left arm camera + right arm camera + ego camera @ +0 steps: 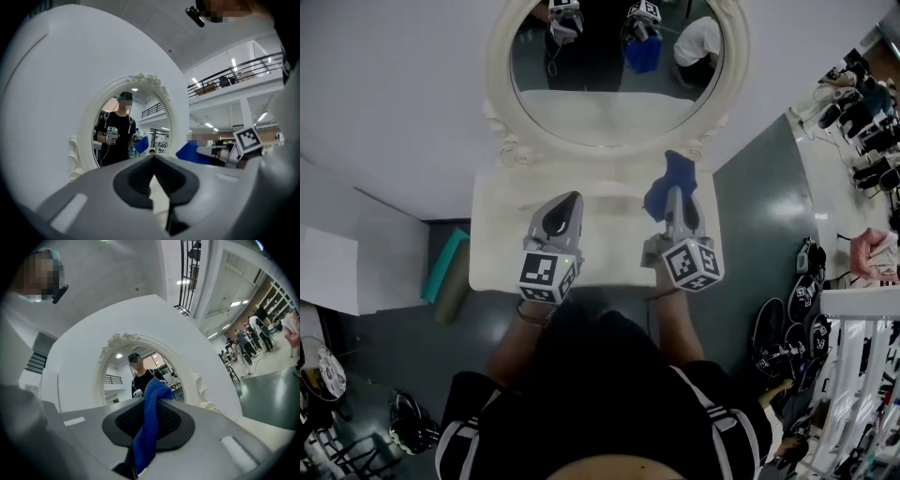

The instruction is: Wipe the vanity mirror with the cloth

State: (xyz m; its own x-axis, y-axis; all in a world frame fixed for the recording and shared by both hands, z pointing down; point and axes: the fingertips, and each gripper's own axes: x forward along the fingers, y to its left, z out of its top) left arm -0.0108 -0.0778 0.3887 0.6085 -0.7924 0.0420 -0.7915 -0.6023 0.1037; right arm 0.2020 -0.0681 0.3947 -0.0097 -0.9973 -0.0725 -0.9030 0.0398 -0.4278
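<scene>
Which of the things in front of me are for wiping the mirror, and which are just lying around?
For the job:
- vanity mirror
- blue cloth, clamped in the right gripper

Lying about:
- teal object on the floor, left of the vanity
- dark items on the floor, right
- pink item, far right

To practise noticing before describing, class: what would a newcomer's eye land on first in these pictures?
First, the oval vanity mirror in its ornate white frame, at the back of the white vanity top, reflecting the person. Then the bright blue cloth pinched in the right claw, in front of the mirror; the left claw beside it is shut on nothing.
</scene>
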